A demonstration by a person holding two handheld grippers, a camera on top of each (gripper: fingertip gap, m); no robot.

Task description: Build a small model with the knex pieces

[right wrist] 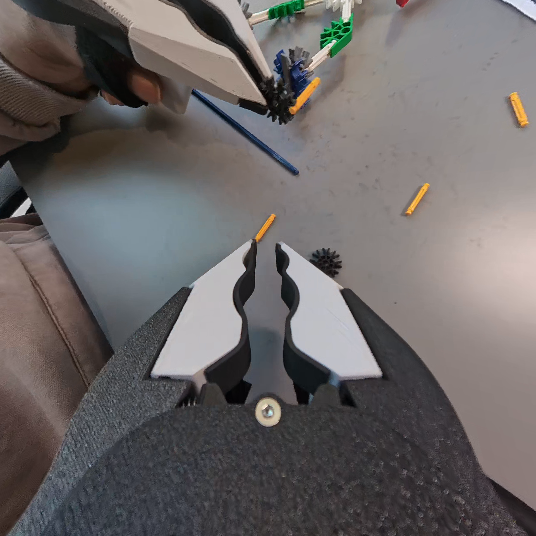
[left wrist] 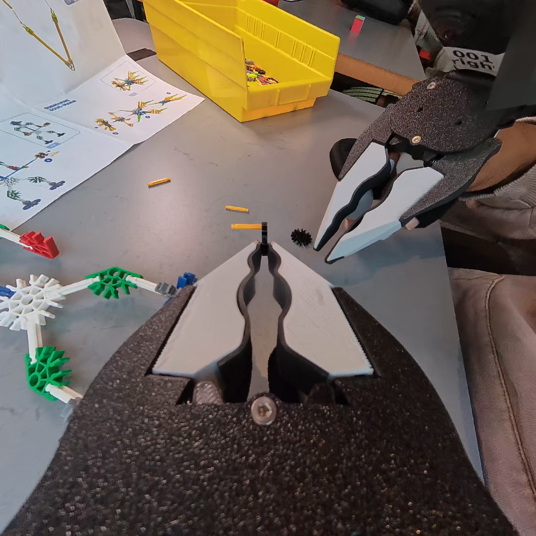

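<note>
Grey table (left wrist: 203,162) carried two black spiked connectors and four short yellow rods. Left gripper (left wrist: 264,246) was clamped on one connector (left wrist: 264,236) with one rod (left wrist: 246,226) plugged in. Right gripper (right wrist: 265,243), fingers apart, hovered beside the second connector (right wrist: 327,262); three rods lay loose.

bin (left wrist: 261,66) behind rods (left wrist: 236,208) (booklet (left wrist: 87,116) left)

A workshop or lab bench seems to be showing here: a plain grey table (left wrist: 203,150) is carrying a yellow parts bin (left wrist: 240,55) toward its far edge, folded instruction sheets (left wrist: 72,121) are lying at its far left corner, and a half-built construction-toy model (left wrist: 43,298) is sitting by its left edge.
</note>
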